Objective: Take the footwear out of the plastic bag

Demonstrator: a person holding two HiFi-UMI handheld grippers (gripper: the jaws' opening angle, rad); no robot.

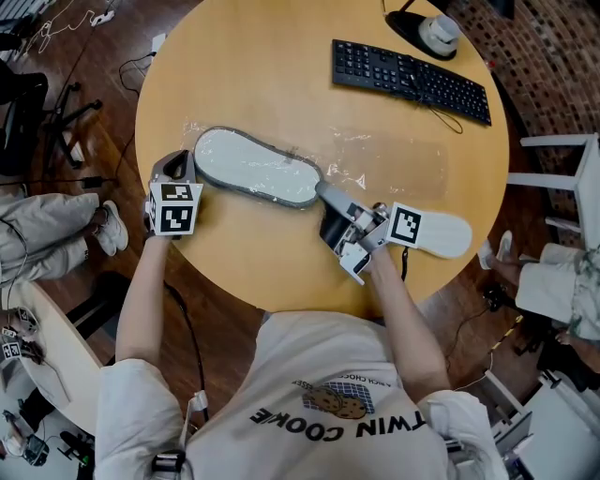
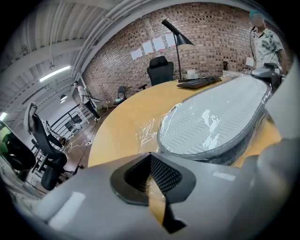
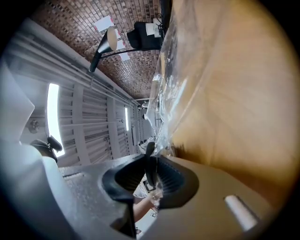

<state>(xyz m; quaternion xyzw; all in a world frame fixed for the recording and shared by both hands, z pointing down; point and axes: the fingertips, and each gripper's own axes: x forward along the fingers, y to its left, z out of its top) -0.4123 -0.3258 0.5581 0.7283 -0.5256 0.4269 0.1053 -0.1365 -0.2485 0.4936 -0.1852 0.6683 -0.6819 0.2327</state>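
Only overhead: second slipper [image 1: 446, 234] beside bag [image 1: 394, 164]

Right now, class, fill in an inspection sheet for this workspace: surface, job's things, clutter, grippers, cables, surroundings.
Surface: round wooden table.
Job's things: footwear, sole up, inside the plastic bag; second footwear, white, outside it.
Clutter: keyboard, lamp base.
Grippers: left gripper and right gripper each shut on bag film.
Cables: keyboard cable on table; floor cables.
Surroundings: brick wall, office chair, seated people's legs.
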